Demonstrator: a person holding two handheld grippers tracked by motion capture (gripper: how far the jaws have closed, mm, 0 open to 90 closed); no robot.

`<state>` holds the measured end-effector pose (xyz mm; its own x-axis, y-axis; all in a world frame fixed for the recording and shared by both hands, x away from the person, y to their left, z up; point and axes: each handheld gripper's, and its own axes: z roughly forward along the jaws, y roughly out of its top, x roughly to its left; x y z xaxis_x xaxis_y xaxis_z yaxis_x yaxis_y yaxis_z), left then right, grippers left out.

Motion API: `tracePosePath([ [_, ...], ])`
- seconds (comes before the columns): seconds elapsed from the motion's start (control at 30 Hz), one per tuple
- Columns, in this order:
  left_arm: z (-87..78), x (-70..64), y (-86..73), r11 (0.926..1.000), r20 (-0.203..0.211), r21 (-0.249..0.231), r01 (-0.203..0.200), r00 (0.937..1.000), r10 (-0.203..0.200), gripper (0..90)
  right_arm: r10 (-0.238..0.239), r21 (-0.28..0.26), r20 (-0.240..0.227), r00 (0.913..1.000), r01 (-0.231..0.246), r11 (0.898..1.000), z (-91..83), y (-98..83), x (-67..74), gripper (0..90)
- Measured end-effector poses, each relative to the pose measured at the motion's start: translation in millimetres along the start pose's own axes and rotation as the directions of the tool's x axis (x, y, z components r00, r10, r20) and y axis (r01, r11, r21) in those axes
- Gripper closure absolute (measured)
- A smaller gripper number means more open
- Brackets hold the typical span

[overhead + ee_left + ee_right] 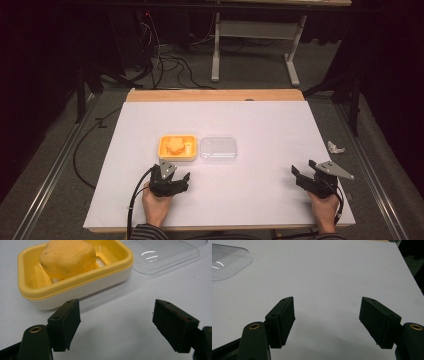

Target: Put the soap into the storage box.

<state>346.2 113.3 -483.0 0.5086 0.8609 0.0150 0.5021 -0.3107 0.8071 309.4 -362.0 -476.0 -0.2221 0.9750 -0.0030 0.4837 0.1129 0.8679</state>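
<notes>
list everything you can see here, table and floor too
soap dish: 1, yellow rim on a white base, on the table left of centre
soap bar: 1, orange-yellow, lying in the soap dish
clear lid: 1, transparent plastic, flat on the table right beside the dish
table: 1, white top with a wooden far edge
crumpled paper: 1, white, on the floor off the table's right edge
cables: several, black, on the floor beyond the table
desk frame: 1, white, at the back
left gripper: 1, black, open, just in front of the dish
right gripper: 1, black, open, near the table's right edge
</notes>
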Motion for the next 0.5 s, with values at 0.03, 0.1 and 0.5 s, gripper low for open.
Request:
tracePosePath([
  [0.03,-0.2,0.2,-0.2,1.0000,0.001,-0.003,0.003,1.0000,-0.003,22.6,0.001,0.000,0.000,1.0000,-0.001,1.000,0.1,0.0,0.1,29.0],
  [0.1,-1.2,1.1,-1.0,0.9998,-0.001,-0.016,0.011,0.9999,-0.011,22.6,0.000,0.001,0.000,1.0000,0.000,1.000,0.1,0.0,0.2,29.0],
  [0.5,-1.9,0.4,-2.1,0.9995,-0.004,-0.029,0.010,0.9999,-0.010,22.7,-0.006,0.002,0.000,1.0000,0.006,1.000,0.5,0.1,0.0,29.0],
])
